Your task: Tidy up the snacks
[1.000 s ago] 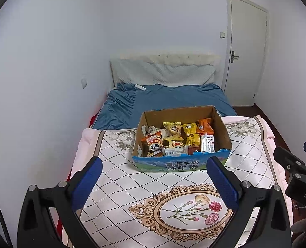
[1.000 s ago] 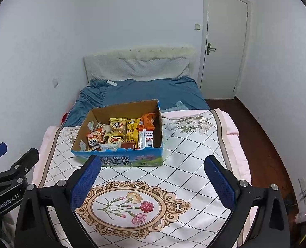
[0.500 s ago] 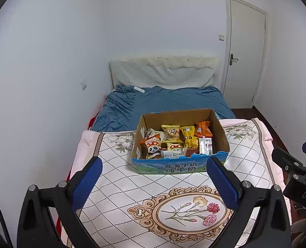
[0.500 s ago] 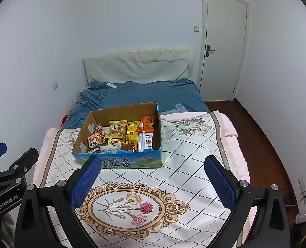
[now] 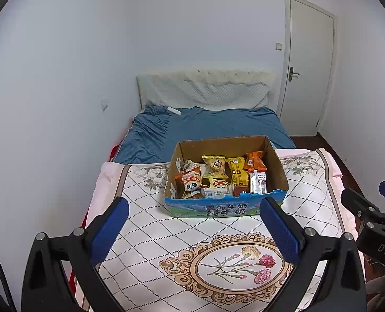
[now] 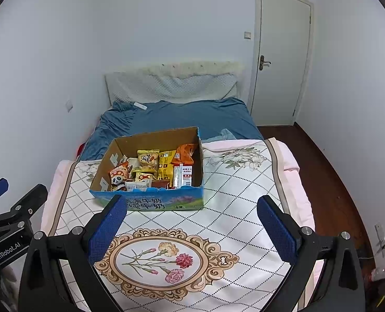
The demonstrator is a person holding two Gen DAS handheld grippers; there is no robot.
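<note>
Grippers first: the left gripper (image 5: 193, 226) is held low over the near end of the bed, pointing forward at the box, its two black fingers spread wide with nothing between them. The right gripper (image 6: 191, 223) sits level beside it in the same pose, jaws wide apart and empty. Each finger carries a flat blue pad (image 5: 109, 230) with a fine knurled grain, bolted to an angular black frame. Neither gripper touches the box or the bedding.

The snacks lie in an open cardboard box (image 5: 279, 171) standing on the quilt (image 5: 151, 223), ahead of both grippers and a little left of centre in the right wrist view. The box is plain brown corrugated board inside, with a glossy blue and green printed front bearing Chinese characters. Inside, crinkly foil and plastic packets are heaped loosely: a panda packet (image 5: 191, 183) at the front left, a yellow pillow-shaped packet (image 5: 214, 165) behind it, an orange packet (image 5: 255, 161) at the back right, and a silver sachet (image 5: 257, 182) upright against the right wall.

The quilt is white, stitched in a diamond grid, with an oval floral medallion (image 6: 164, 260) near the grippers and a pink border. Beyond it lies a rumpled blue sheet (image 5: 218, 124) and a padded, dimpled cream headboard (image 5: 205, 91). A white door (image 6: 283, 54) stands shut at the right.
</note>
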